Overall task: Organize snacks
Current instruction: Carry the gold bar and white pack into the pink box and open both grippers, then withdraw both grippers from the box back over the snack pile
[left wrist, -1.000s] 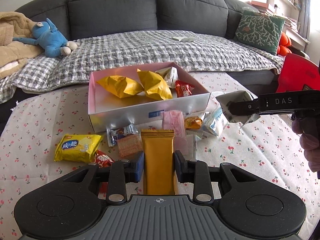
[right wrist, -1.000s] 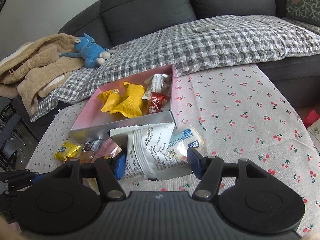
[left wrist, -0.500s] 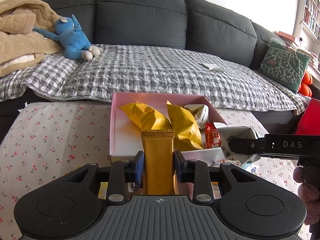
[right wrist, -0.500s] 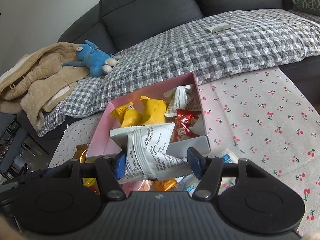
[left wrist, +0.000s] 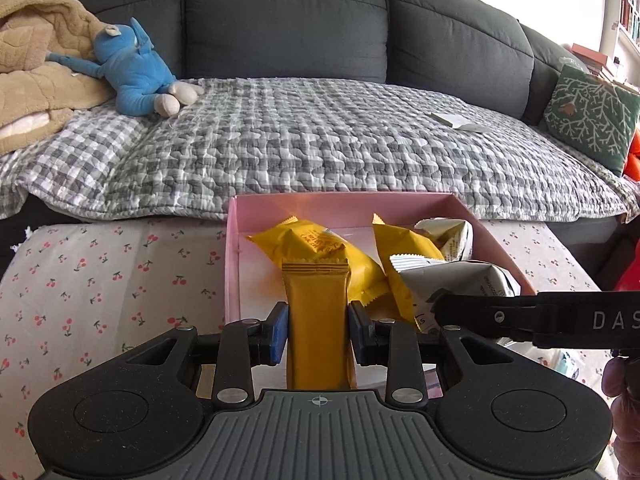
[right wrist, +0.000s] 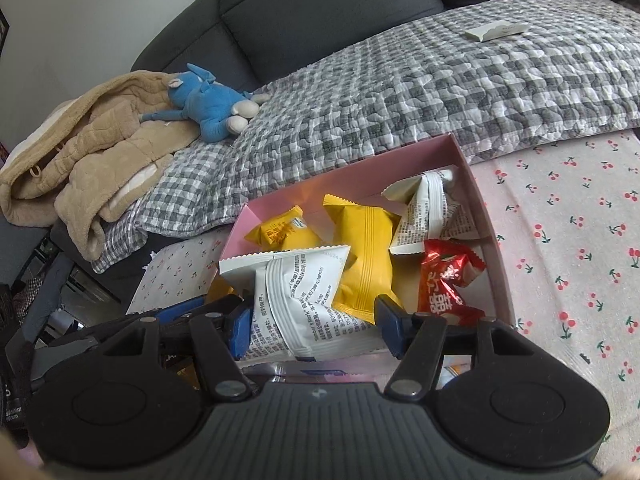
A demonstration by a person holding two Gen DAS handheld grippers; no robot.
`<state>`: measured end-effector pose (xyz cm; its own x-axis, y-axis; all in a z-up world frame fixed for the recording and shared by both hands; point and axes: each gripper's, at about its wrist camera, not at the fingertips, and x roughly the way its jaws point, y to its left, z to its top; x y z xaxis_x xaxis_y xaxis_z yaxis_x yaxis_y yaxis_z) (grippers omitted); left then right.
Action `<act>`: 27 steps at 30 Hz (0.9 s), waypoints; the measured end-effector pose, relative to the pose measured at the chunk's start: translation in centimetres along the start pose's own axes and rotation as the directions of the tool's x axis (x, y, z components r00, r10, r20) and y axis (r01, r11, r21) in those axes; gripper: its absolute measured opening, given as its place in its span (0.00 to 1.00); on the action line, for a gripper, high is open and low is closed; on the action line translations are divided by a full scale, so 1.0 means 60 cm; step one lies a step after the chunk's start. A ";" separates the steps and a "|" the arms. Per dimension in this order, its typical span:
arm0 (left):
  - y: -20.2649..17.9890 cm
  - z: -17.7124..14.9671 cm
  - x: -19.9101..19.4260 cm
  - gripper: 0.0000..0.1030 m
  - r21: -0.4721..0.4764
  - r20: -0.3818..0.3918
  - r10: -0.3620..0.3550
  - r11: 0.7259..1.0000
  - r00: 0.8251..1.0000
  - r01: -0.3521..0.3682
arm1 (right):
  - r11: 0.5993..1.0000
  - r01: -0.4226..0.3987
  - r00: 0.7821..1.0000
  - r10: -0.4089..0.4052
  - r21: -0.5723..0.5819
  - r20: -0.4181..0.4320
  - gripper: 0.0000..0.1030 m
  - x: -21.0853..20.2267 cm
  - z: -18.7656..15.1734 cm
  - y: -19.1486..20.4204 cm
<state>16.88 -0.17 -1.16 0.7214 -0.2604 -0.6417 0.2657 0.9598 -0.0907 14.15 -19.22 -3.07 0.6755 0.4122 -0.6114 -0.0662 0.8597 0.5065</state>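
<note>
Left wrist view: left tongs (left wrist: 318, 322) clamping gold bar (left wrist: 316, 320); right tongs (right wrist: 312, 326) gripping white packet (right wrist: 298, 300); may collide over pink box (left wrist: 234, 264).

Dark grey fabric sofa (left wrist: 288, 20) along the back, seat covered by grey-and-white checked quilted blanket (left wrist: 320, 140). Blue plush toy (left wrist: 140, 76) lying against rumpled beige fleece garment (left wrist: 36, 60) at the sofa's left end. Green cushion with white branch pattern (left wrist: 588, 116) at the right end (bookshelf behind it, partly cropped). Foreground: white cloth printed with red cherries (left wrist: 100, 280). Pale wall (right wrist: 80, 20); soft daylight.
</note>
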 end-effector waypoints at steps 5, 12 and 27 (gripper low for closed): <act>0.008 -0.003 0.028 0.29 0.021 -0.017 0.019 1.000 1.000 -0.019 | 0.996 0.051 0.998 -0.052 -0.068 -0.016 0.57 0.038 -0.006 0.013; 0.013 -0.013 0.055 0.29 0.049 -0.026 0.041 0.998 0.999 -0.040 | 0.983 0.115 0.993 -0.113 -0.142 0.024 0.56 0.057 -0.012 0.014; -0.003 -0.010 0.037 0.48 0.081 -0.003 0.037 0.996 0.999 -0.037 | 0.984 0.120 0.993 -0.116 -0.132 0.035 0.71 0.042 -0.007 0.011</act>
<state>18.07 -0.85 -3.04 0.7287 -0.2240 -0.6472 0.2901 0.9570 -0.0045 15.49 -17.47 -4.53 0.7042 0.2983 -0.6443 -0.0812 0.9353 0.3443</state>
